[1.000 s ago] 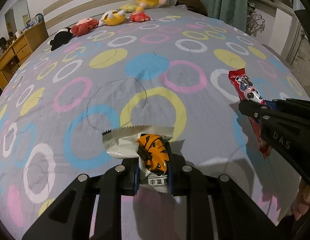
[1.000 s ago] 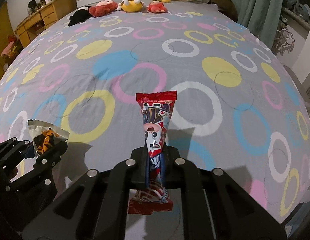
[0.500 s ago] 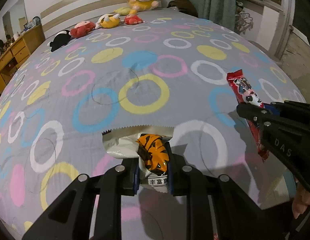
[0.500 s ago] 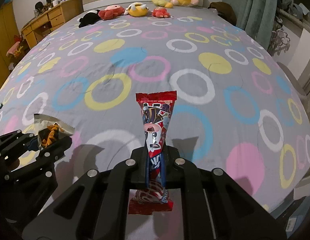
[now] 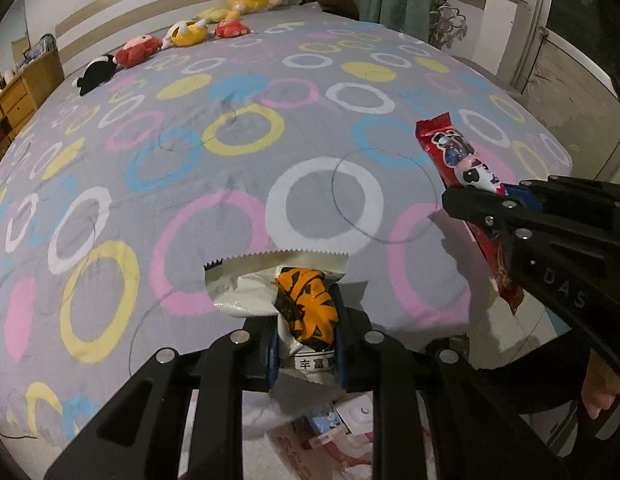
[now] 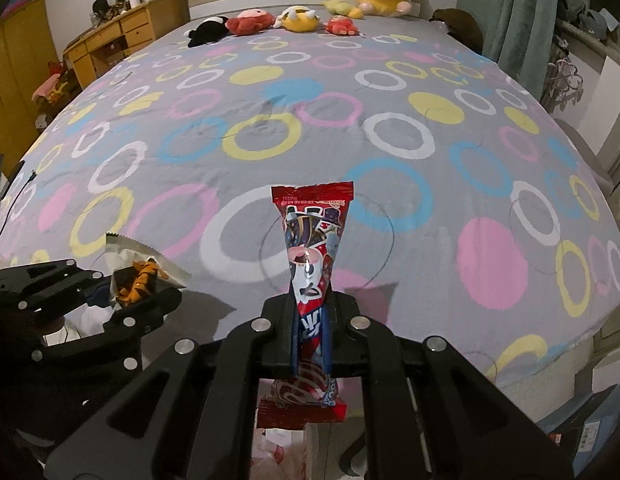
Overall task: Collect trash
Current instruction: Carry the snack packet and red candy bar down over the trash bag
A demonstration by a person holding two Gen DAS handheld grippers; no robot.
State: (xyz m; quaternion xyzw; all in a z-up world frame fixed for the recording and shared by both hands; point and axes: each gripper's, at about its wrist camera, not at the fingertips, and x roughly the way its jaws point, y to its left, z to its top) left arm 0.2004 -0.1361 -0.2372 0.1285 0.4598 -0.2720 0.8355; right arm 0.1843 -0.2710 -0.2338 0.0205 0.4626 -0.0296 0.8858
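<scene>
Left hand-held gripper: I have it pinching the white snack wrapper with the orange tiger print. The pads press on the lower part of the pack; its serrated top edge stands up just ahead of the fingertips.
Right hand-held gripper: pressed together on the red ice-cream wrapper. The wrapper stands upright between the fingers, wide top end ahead of the tips, crimped bottom end hanging below them.
The two relative to each other: in the left wrist view my right hand-held gripper sits to the right and slightly ahead, well clear of the left one; the wrappers do not touch.
Step in hand: I judge the pick-up finished for both pieces; this is the carry, with both wrappers held clear above the bed.
Below the fingers: past the near edge of the bed I see something pale with printed packaging underneath the left hand-held gripper. It may be a bag or bin with trash already in it; I cannot tell which.
Next move: I would bring each hand-held gripper over that collecting spot, then spread the fingers so the wrapper drops in. Light foil may cling to a pad.
Farther out: plush toys along the headboard, a wooden dresser far left, a green curtain far right.
</scene>
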